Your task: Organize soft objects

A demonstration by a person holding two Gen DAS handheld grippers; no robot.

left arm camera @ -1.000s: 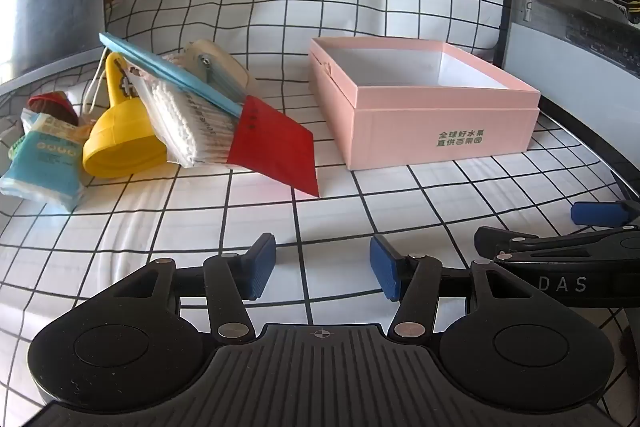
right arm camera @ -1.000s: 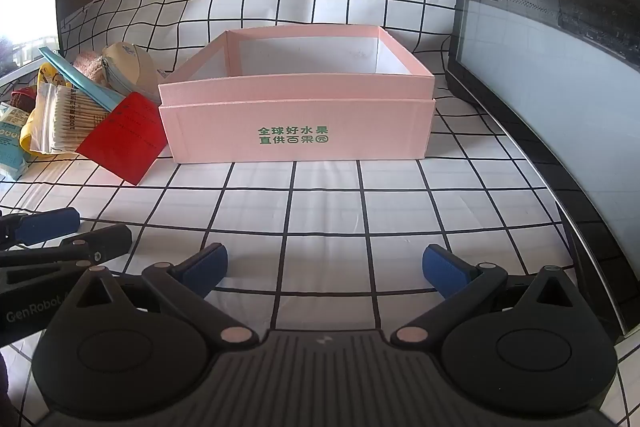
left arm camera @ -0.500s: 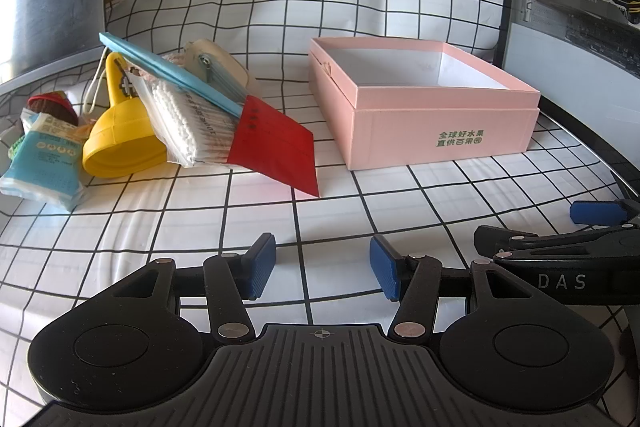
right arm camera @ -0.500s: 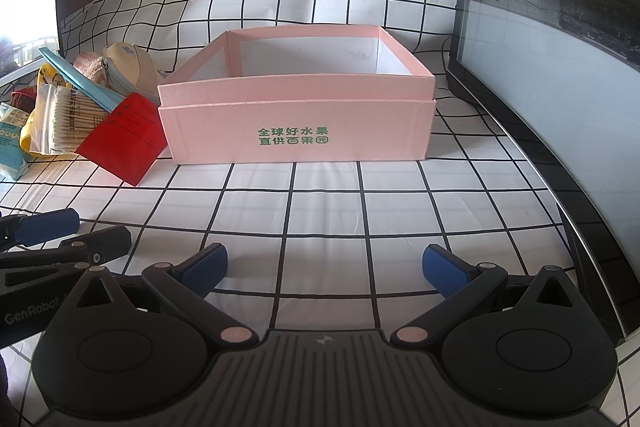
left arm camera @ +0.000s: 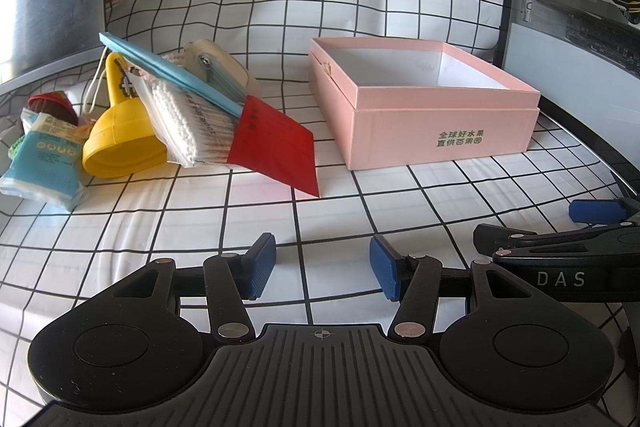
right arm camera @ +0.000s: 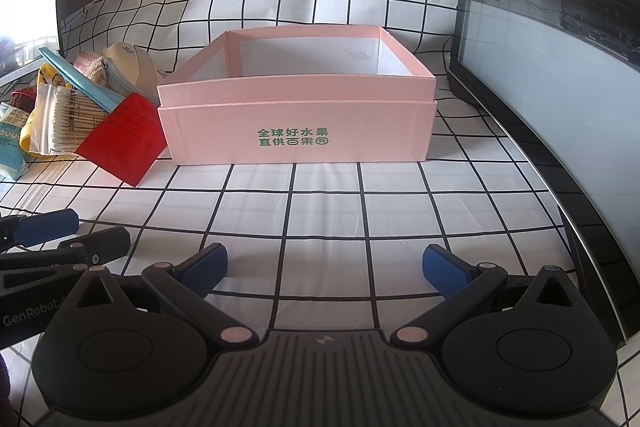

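Two grippers, left (left arm camera: 322,263) and right (right arm camera: 325,264), hover with jaws released and nothing between them near the pink box (right arm camera: 296,115); a pile (left arm camera: 192,107) lies left.

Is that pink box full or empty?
Empty. The pink box has no lid on, and both views show only its bare white inside; the soft things lie in a pile beside it.

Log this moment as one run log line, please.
stage: not started | left gripper: open, empty | right gripper: open, empty | pink box: empty | pile of items: left of box, untouched
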